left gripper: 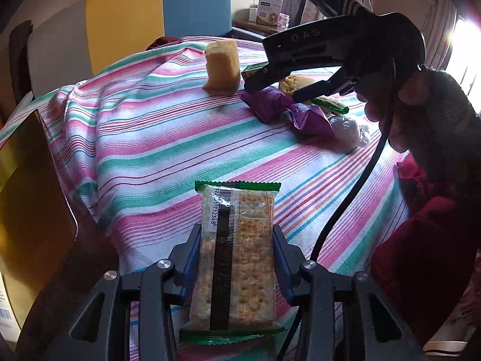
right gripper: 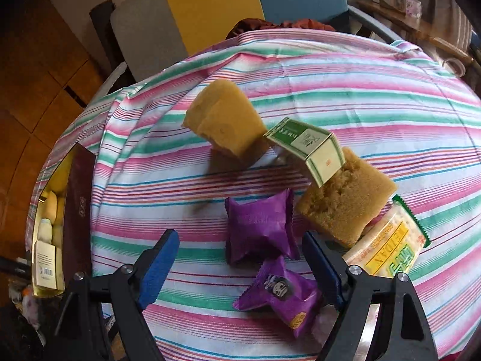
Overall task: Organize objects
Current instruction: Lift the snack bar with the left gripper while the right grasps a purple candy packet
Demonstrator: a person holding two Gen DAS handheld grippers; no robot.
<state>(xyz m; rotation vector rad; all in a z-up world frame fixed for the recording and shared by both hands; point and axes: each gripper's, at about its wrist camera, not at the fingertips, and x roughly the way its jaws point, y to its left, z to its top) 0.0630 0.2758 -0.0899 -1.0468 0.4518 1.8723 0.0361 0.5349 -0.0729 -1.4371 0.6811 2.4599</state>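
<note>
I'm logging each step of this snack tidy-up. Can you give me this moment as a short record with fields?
surface: striped tablecloth
left gripper: shut on cracker packet
right gripper: open, empty, above purple snack packets
other items: two yellow sponge blocks, small green-and-white box
container: open box at table's left edge

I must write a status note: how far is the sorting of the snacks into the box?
Done: a few packets already lie in the gold box at the table's edge. In hand: the left gripper clamps a cracker packet; the right gripper hangs open above two purple snack packets. Left: those, two cake blocks, a small green carton and another cracker packet.
</note>
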